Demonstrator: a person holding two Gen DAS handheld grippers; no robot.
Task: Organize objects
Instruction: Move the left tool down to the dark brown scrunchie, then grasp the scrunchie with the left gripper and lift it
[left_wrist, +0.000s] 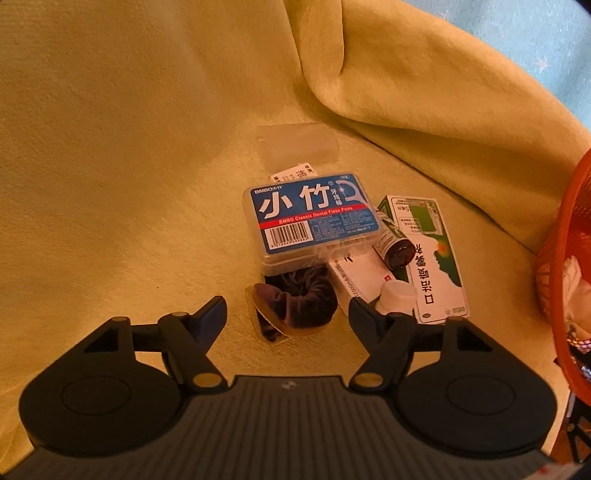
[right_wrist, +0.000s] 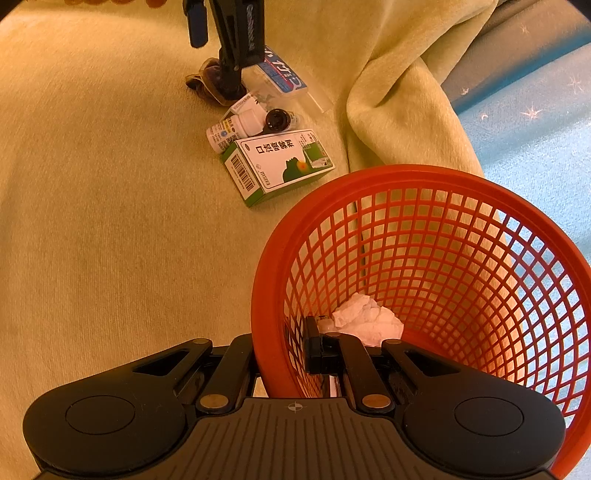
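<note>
Left claw (left_wrist: 288, 310) spread wide over half-hidden scrunchie (left_wrist: 299, 299) (beneath floss box (left_wrist: 310, 218)), right claw (right_wrist: 284, 354) pinching basket (right_wrist: 269, 295) rim

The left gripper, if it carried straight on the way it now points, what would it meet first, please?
Most likely the dark scrunchie, lying between the open fingers of the left gripper. Just beyond it is the blue floss pick box. Depth is hard to judge here.

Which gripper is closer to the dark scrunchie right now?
Left. The left gripper is open right over the scrunchie, fingers either side. The right gripper is across the blanket, clamped on the orange basket rim.
</note>
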